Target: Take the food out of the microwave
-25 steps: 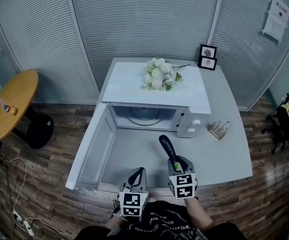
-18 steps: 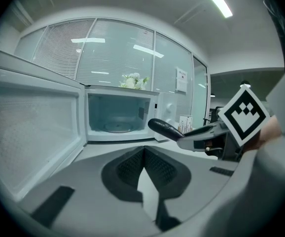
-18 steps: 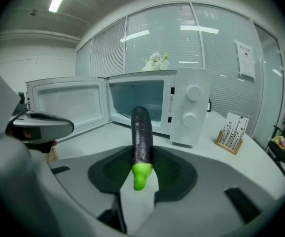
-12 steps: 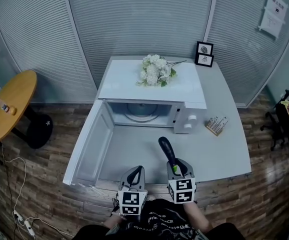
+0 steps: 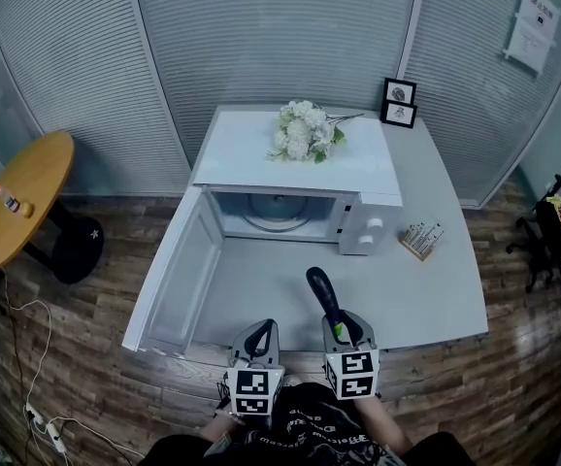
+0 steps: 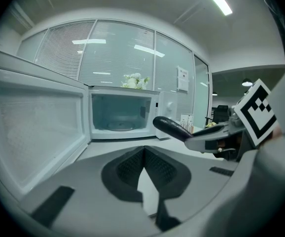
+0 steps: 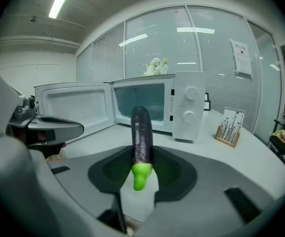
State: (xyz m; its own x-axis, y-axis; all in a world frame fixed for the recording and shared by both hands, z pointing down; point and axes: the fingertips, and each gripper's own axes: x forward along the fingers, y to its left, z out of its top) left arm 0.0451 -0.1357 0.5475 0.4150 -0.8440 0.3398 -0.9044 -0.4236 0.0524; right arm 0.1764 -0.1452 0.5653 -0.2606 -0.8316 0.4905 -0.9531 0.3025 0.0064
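Note:
The white microwave [image 5: 368, 229] stands on the grey table [image 5: 426, 299] with its door [image 5: 179, 280] swung open to the left. Its cavity shows only the glass turntable [image 5: 279, 219]. A dark purple eggplant [image 5: 321, 294] with a green stem [image 7: 141, 174] sticks out forward and up from my right gripper [image 5: 342, 330], which is shut on it near the stem end, in front of the microwave over the table. My left gripper [image 5: 259, 343] is at the table's near edge, beside the right one, its pads [image 6: 132, 169] meeting at the tips with nothing between them.
White flowers [image 5: 305, 132] lie on top of the microwave. Two small picture frames [image 5: 399, 103] stand at the table's back right, a wooden holder [image 5: 421, 239] right of the microwave. A round yellow table [image 5: 23, 197] is at the far left.
My right gripper has drawn back a little from the microwave with the eggplant in it. The left gripper has stayed in place.

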